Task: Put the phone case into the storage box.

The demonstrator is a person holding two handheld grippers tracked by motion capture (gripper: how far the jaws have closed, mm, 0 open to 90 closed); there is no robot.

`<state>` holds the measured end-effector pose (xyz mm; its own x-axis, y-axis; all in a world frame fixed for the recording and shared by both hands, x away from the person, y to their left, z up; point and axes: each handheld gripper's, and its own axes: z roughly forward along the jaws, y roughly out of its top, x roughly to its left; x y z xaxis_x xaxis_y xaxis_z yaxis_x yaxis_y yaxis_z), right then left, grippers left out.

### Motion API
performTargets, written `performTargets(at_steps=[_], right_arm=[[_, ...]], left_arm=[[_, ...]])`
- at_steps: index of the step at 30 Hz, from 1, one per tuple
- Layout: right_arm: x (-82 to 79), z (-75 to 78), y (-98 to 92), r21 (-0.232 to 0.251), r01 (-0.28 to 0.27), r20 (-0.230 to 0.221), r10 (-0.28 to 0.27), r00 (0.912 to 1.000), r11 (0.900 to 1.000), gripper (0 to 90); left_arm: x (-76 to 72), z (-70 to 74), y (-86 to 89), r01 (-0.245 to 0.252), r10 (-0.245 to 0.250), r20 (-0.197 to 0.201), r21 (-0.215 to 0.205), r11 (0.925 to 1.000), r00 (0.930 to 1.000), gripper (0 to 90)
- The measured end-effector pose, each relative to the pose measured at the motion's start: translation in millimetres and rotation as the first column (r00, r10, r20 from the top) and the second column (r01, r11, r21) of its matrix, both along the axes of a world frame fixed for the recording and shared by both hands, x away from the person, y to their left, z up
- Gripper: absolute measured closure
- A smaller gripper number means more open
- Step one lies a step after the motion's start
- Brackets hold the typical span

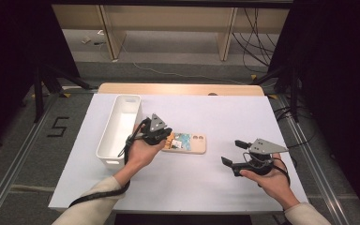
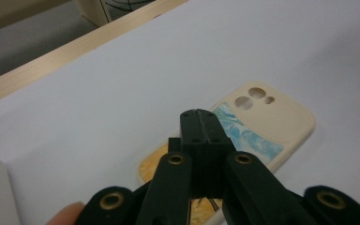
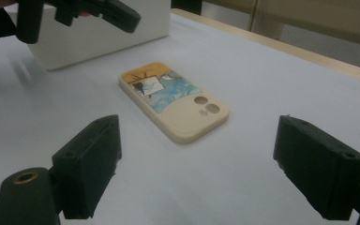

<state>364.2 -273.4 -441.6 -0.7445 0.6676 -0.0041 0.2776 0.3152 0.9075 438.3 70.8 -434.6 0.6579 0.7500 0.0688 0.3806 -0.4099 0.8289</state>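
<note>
Two grippers work over one phone case [image 1: 186,142], which lies flat on the white table cover [image 1: 206,187], near the table's middle, its printed back facing up. Seen from the high view, the case sits at about 3 o'clock from the white plastic bin [image 1: 118,131], a little apart from it. The camera holes point toward 3 o'clock, and the orange end points toward the bin.

The left gripper [image 1: 167,134] hangs over the orange end of the case. In the left gripper view its jaws are pressed together with nothing between them, and the closed tip [image 2: 200,123] stands above the printed picture; whether it touches the surface cannot be told. The right gripper [image 1: 233,153] waits at about 4 o'clock from the case, well apart from it, with jaws spread wide, and the case [image 3: 173,100] appears between them farther off.

The case looks light, thin and a little flexible, probably soft plastic or silicone, so it should not break. But it lies flat, so there is almost no edge to catch, and the smooth cover may let it slide when pushed. A good hold is probably across the short width, at the plain beige end near the camera holes, after one long edge is tipped up a little. Pinching one corner could bend it or let it slip out.
</note>
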Motion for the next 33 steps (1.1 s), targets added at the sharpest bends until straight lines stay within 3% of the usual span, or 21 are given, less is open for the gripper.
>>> performTargets(at_steps=[6,16,24,33], right_arm=[[0.1,-0.1,0.2,0.000,-0.001,-0.002,0.001,1.0000,1.000,16.3],[0.0,0.0,0.5,0.001,-0.003,-0.001,0.003,1.0000,1.000,16.3],[0.3,-0.2,0.3,0.002,-0.004,-0.004,0.004,1.0000,1.000,16.3],[0.2,-0.3,0.5,-0.001,-0.006,-0.006,0.006,1.0000,1.000,16.3]], left_arm=[[28.7,-13.7,-11.6,-0.026,0.028,-0.049,0.044,0.9987,0.9984,89.8],[58.4,-30.6,-23.2,-0.064,0.075,-0.096,0.118,0.9909,0.9925,89.9],[72.6,-41.9,-24.4,-0.088,0.109,-0.111,0.175,0.9806,0.9879,89.8],[75.8,-51.6,-23.2,-0.093,0.121,-0.134,0.201,0.9752,0.9835,89.8]])
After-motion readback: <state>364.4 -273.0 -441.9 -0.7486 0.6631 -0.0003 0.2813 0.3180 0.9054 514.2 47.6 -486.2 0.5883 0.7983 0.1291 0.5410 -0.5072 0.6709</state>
